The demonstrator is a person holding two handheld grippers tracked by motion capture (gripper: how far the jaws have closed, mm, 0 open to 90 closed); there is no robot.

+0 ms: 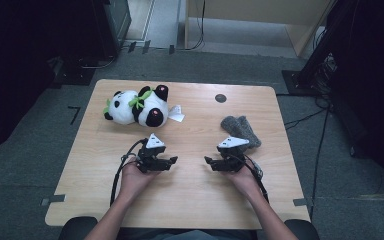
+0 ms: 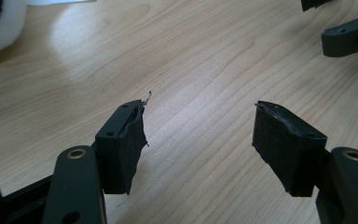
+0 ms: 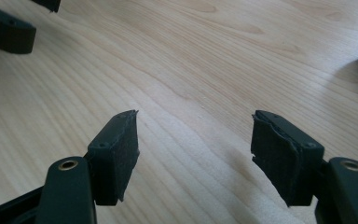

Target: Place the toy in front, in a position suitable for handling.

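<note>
Pale wood-grain table [image 1: 190, 200], fluffy panda [image 1: 137, 106], perhaps woolly socks [image 1: 240, 129]

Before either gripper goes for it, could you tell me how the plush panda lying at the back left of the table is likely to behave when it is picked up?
The plush panda looks soft and stuffed, so it would probably squash between the pads and sag rather than stay stiff. It seems light for its bulk. Lying on its side on the wooden table, its rounded body might roll slightly if nudged. The white tag looks floppy.

- I can read no text, label, brand or number anywhere.
- The white tag [image 1: 176, 114] on the black-and-white plush panda [image 1: 137, 107] is too small to read.
</note>
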